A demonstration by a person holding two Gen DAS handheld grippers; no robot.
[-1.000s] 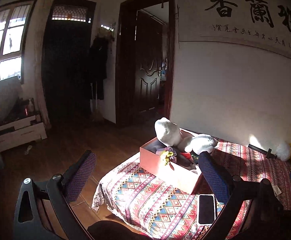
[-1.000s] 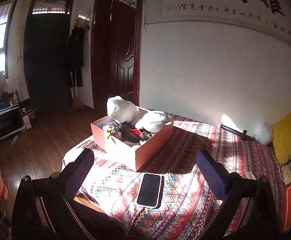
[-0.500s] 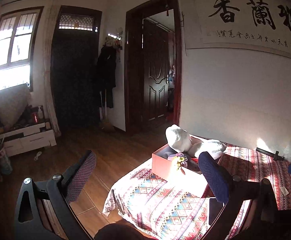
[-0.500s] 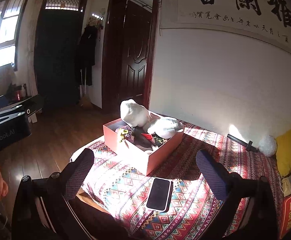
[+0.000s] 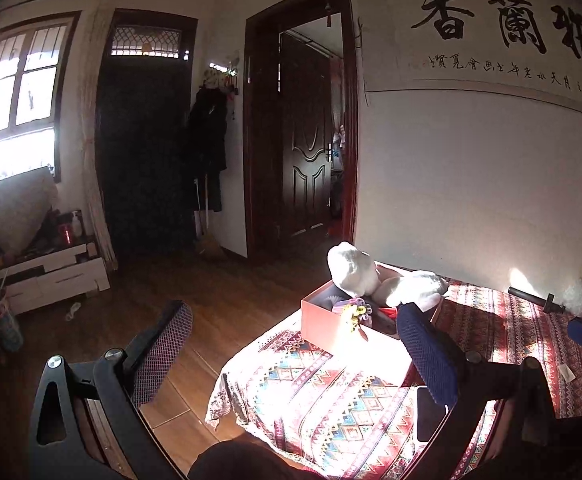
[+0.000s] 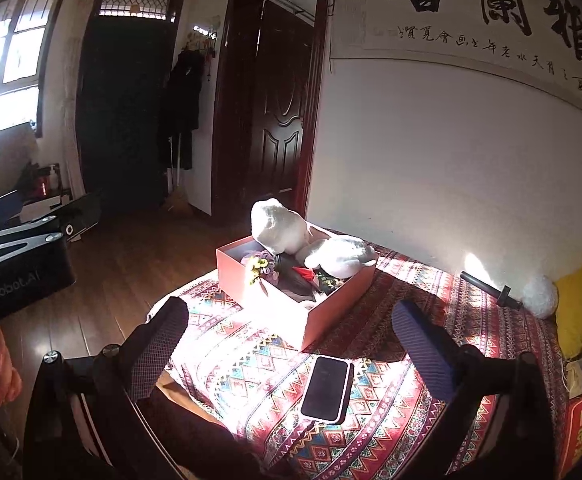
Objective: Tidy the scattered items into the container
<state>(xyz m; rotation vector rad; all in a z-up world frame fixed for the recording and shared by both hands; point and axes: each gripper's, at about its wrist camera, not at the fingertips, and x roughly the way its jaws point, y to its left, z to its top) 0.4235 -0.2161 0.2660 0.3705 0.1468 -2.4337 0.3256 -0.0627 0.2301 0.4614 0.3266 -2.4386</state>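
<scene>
Pink box at frame centre on patterned bedspread, white plush toys inside, black phone lower centre, left gripper and right gripper jaws spread, empty

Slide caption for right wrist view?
Open right gripper above phone on patterned cloth, pink box of toys behind.

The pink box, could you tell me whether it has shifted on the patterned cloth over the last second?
No. In the right wrist view the pink box keeps its place relative to the phone and the cloth's corner; only the camera has moved.
</scene>
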